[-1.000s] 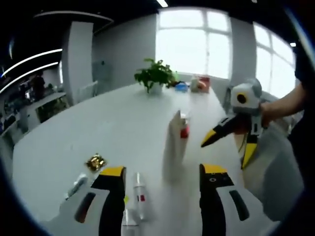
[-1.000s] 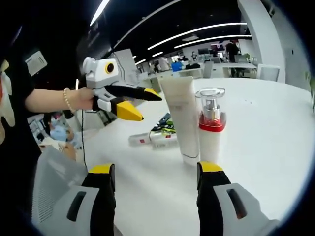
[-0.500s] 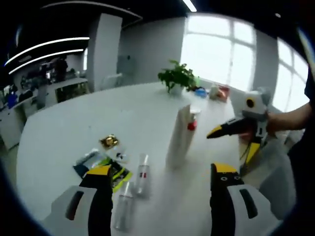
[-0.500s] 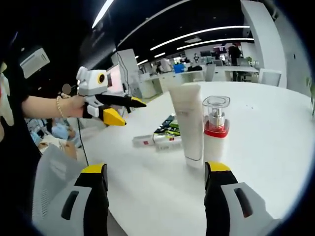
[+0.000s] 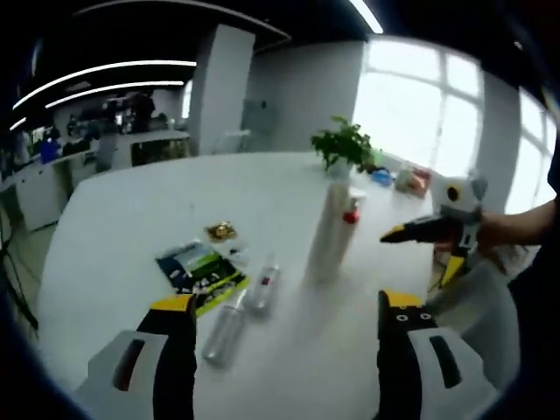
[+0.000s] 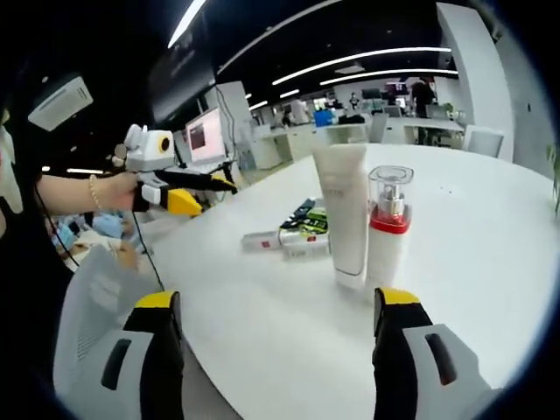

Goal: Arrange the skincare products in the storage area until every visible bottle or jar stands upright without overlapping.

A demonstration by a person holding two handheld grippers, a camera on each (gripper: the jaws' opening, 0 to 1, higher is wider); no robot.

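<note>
Both claws, left claw and right claw, are wide open and hold nothing. The tube and pump bottle stand ahead. Two small bottles lie ahead of the left claw; I think lifting one comes next.

Ahead of my jaws, the worktop is smooth white laminate with a soft sheen. White tube: matt plastic. Pump bottle: opaque white plastic body, glossy red collar, clear hard cap. Two lying bottles: translucent plastic, shiny. Sachet: gold foil, reflective. Packet: glossy printed film.
</note>
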